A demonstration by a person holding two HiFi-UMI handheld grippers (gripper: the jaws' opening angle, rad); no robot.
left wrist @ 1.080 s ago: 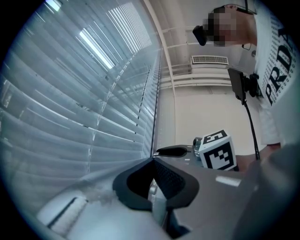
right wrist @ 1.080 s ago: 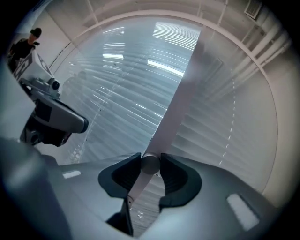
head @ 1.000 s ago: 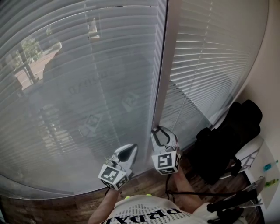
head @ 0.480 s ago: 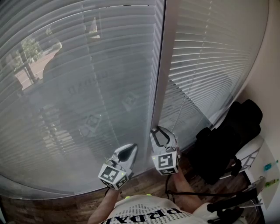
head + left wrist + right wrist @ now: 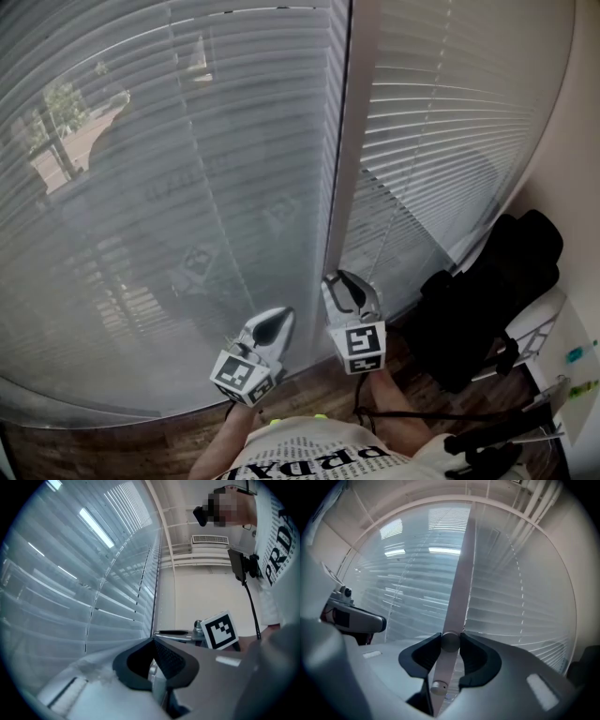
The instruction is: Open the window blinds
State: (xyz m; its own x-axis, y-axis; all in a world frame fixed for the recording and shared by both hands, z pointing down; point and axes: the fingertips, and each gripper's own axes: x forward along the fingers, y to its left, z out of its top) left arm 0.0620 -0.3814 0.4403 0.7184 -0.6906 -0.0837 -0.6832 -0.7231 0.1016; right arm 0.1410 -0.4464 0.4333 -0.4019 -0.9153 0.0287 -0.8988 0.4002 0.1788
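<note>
Low beside the window post [image 5: 342,169], the right gripper [image 5: 345,279] clamps the tilt wand [image 5: 450,641] between wide-set fingers; left of the post, the left gripper [image 5: 279,317] is closed, empty.

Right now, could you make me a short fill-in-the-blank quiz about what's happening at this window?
The right hand-held gripper is clamped on the blinds' tilt ____.
The left hand-held gripper, jaws shut, holds ____.
The slats of the blinds run ____.
Missing: wand; nothing; horizontally.
</note>
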